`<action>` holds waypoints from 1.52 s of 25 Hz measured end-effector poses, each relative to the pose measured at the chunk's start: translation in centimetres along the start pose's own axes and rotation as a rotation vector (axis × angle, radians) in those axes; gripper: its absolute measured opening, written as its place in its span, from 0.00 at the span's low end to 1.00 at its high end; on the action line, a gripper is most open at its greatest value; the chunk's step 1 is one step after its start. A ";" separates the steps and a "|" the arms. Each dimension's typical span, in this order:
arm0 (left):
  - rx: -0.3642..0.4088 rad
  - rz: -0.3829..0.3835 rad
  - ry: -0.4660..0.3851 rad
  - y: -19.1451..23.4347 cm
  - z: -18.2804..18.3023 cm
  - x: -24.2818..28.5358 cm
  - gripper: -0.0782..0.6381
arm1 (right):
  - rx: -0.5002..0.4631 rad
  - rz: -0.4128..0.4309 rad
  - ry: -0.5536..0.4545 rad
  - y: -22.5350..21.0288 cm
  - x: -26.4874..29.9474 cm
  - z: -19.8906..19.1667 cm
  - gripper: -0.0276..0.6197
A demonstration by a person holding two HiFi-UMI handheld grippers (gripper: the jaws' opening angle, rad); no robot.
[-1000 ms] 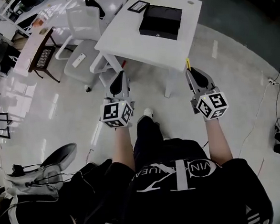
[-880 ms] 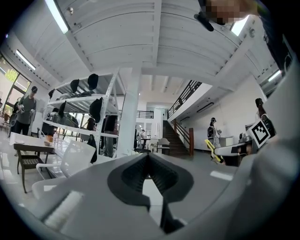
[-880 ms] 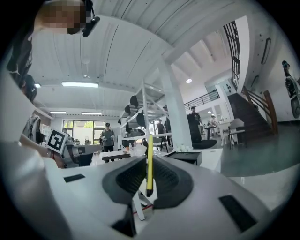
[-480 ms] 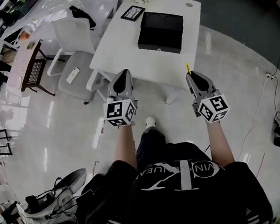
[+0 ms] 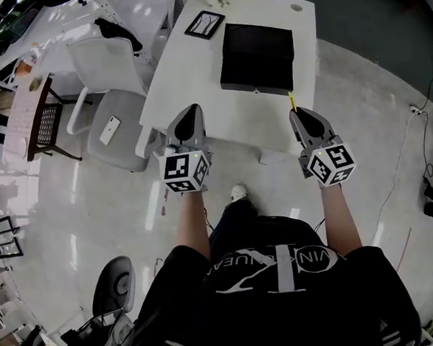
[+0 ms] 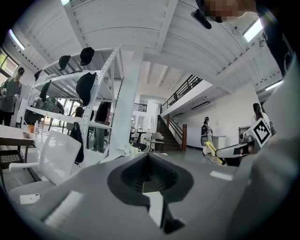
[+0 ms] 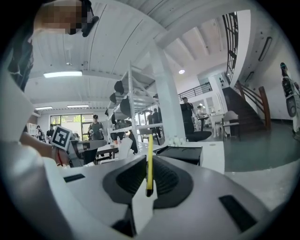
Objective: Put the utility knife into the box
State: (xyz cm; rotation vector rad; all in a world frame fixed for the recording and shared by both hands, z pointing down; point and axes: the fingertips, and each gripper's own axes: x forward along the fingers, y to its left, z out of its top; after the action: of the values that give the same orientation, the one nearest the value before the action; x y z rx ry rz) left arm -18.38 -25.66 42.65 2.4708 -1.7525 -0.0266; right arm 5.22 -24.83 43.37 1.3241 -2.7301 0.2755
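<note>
Closer now: box (image 5: pixel 257 58) on surface (image 5: pixel 195 81) at twelve o'clock.
Right claw (image 5: pixel 294 113) pinches utility knife (image 7: pixel 149 159) for delivery; left claw (image 5: pixel 186 113) closed, empty.

utility knife (image 7: pixel 149 159), perhaps most of it, hidden between the jaws

Yellow utility knife (image 5: pixel 291 101) with a black near end. Black box (image 5: pixel 257 58) on the white table (image 5: pixel 188 82), far centre. Grey left gripper (image 5: pixel 187 113) and right gripper (image 5: pixel 298 114), each bearing a black-and-white square-patterned cube (image 5: pixel 185 171). Pale grey glossy floor (image 5: pixel 93 207).
</note>
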 end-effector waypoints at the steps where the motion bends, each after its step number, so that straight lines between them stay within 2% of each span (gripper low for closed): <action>1: 0.003 -0.008 0.003 0.6 0.0 0.5 0.12 | 0.002 -0.005 0.002 0.0 0.8 0.1 0.12; 7: 0.005 -0.025 0.026 3.6 -0.5 2.3 0.12 | 0.001 -0.001 0.041 0.6 3.9 -0.5 0.12; 13: -0.014 -0.036 0.048 4.7 -1.7 3.9 0.12 | 0.004 -0.002 0.075 -0.4 6.4 -1.0 0.12; 21: -0.003 -0.022 0.078 5.7 -2.6 6.5 0.12 | -0.023 0.054 0.165 -1.5 10.6 -2.0 0.12; 32: 0.006 -0.015 0.117 6.0 -3.9 11.9 0.12 | -0.213 0.173 0.443 -4.0 16.7 -4.1 0.12; 38: 0.023 -0.011 0.155 5.9 -5.2 13.7 0.12 | -0.268 0.244 0.593 -4.7 19.2 -6.6 0.12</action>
State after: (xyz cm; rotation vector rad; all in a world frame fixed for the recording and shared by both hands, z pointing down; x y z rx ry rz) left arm -18.99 -40.10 49.14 2.4258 -1.6854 0.1801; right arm -2.92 -41.14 53.58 0.6955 -2.3086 0.2568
